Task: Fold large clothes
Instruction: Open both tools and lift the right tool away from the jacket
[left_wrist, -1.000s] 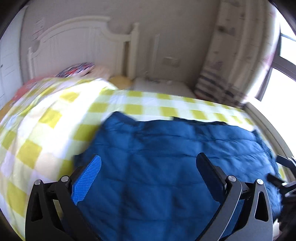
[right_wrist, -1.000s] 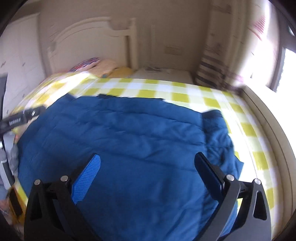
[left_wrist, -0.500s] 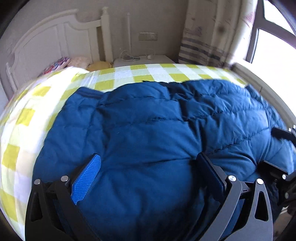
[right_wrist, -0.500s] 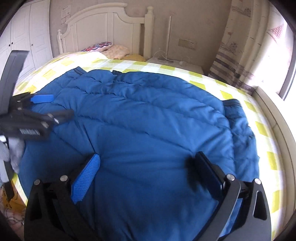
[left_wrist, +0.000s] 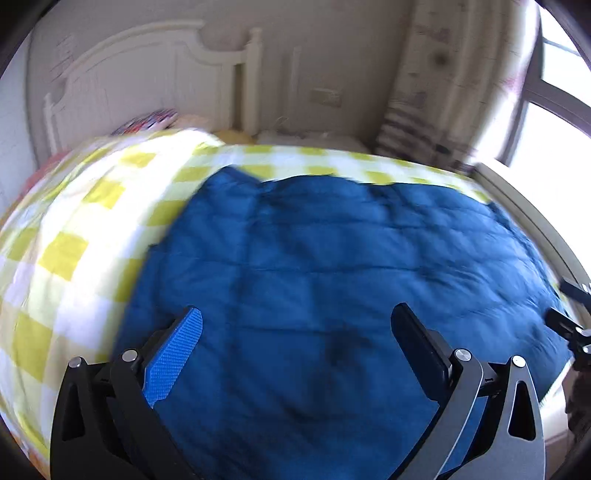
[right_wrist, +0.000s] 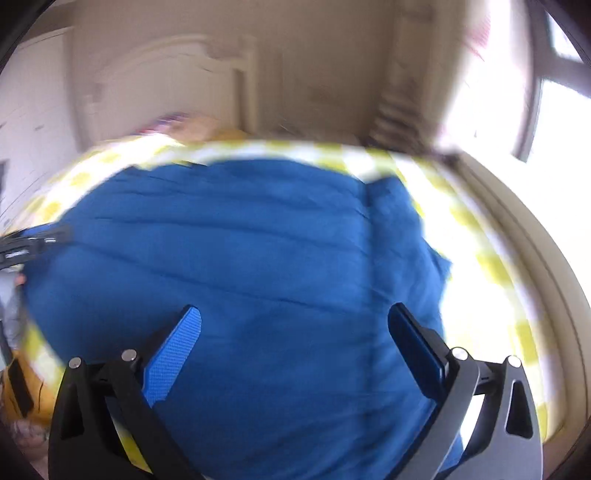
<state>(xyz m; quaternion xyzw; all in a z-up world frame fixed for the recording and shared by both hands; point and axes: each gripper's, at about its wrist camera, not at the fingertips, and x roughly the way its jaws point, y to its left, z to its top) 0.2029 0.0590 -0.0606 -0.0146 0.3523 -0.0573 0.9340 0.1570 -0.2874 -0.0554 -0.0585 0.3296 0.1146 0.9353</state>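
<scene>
**Left wrist and right wrist views: both tools clear of the coat, fold not yet started**

Left wrist view: my left gripper has its fingers spread wide, with nothing between them. It hangs over the blue padded coat, which lies flat on the yellow-checked bed cover. My right gripper is spread equally wide and equally empty, above the coat's right half.

Change since half a second ago — both cameras have pulled back and up; the coat fills less of each view and more checked cover shows round it. The coat itself seems not to have shifted, though motion blur makes that uncertain. I judge this a repositioning between grasps: no edge is pinched, so the next fold has yet to begin.

Count:
- Coats: one, with a narrower sleeve-like strip along its right side.
- Grippers: two, both empty.
- Beds: one, with a white headboard and one patterned pillow at the far end.
</scene>
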